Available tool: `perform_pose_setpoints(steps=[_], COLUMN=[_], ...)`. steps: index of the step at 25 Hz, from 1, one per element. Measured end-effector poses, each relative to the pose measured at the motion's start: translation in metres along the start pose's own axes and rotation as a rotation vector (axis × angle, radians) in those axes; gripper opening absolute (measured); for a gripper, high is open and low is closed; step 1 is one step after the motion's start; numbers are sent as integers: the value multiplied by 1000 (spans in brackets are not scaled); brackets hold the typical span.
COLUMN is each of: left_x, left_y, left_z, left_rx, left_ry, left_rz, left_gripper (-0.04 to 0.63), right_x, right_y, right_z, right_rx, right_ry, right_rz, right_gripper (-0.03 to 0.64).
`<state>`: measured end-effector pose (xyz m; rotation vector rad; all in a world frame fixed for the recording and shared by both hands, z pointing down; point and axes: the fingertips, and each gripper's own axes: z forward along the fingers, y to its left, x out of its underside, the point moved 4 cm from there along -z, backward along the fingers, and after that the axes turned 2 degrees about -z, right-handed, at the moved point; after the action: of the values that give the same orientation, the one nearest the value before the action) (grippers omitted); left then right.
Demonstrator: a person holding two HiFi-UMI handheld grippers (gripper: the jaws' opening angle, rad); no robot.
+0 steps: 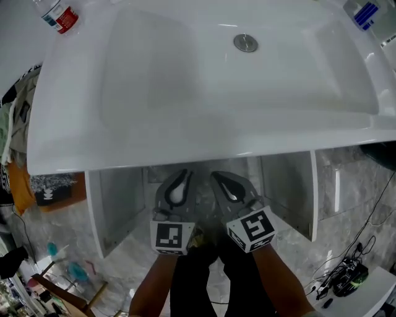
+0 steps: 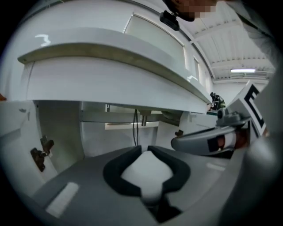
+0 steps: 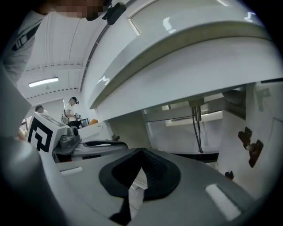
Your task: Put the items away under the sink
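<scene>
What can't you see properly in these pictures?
- Cabinet inside: head view, the sink covers most of it.
- Bottle: head view, cut off by the top edge; only its labelled part shows.
- Blue thing: head view, cut off at the top corner; too little shows to name it.
- Far people: right gripper view, too small to make out.

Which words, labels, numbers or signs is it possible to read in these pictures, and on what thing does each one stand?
No text can be read here.
Bottle label: red and white, print too small.
Blue packet: white stripes, blurred.
Black thing at left: white print, blurred.
Left cube, right cube: black-and-white marker squares, no letters.
</scene>
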<state>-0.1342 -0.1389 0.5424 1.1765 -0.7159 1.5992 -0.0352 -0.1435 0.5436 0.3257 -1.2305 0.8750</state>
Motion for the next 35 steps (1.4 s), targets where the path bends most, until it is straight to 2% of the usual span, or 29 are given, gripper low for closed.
perform_pose_setpoints(steps=[6,10,14,19,23,31,35], left_x=[64,92,111,118,128,128,129], left_y=[15,34,48,60,61,61,60], left_z=[74,124,169,213,231,259,256], left_rx=[30,22,27,39,43,74,59], left_ry=[-43,-105,-171,-232,-226,-259,-244], left_rz=[58,98,102,120,157,233,238], left_gripper=[52,52,52,52,52,52,52], right_x=[50,75,102,124,141,145,145], right_y=[-43,-71,-94,-117,-123,-125,-125], right_z=[45,75,99,123,123,116,113], right_rx=[36,46,61,90,107,110,111], right_ry=[-62,-132,-187,-259,-265,-279,-285], right_rz=[-38,-98,-139,-127,-113,-116,-112], right_gripper=[-6,-6,-6,-6,-6,-6,-6])
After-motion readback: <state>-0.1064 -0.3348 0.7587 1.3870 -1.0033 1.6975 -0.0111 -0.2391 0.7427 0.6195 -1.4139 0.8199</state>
